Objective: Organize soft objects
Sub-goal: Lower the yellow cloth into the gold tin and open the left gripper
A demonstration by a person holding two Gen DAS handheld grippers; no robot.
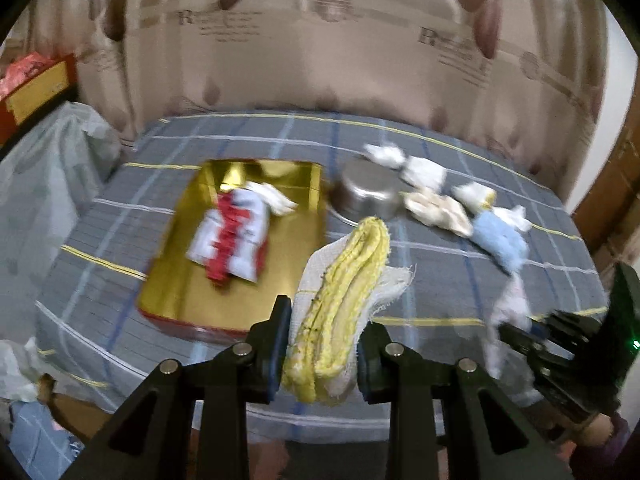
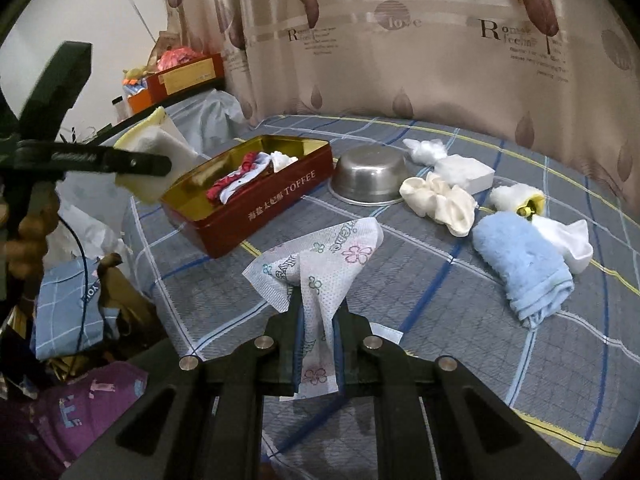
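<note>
Right gripper [image 2: 318, 320] pinched a floral tissue [image 2: 320, 256], fingers nearly together. Left gripper [image 1: 324, 344] clamped a folded yellow cloth [image 1: 344, 292], both above the bed. Beyond, the toffee tin [image 2: 256, 216] sat part-filled. Risk: the thin tissue could slip free mid-carry.

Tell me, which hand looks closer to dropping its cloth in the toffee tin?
Probably the left. The left gripper grips the folded yellow cloth right beside the toffee tin. The right gripper, holding the flowery tissue, sits farther from the tin's wall, so it would have farther to go.
</note>
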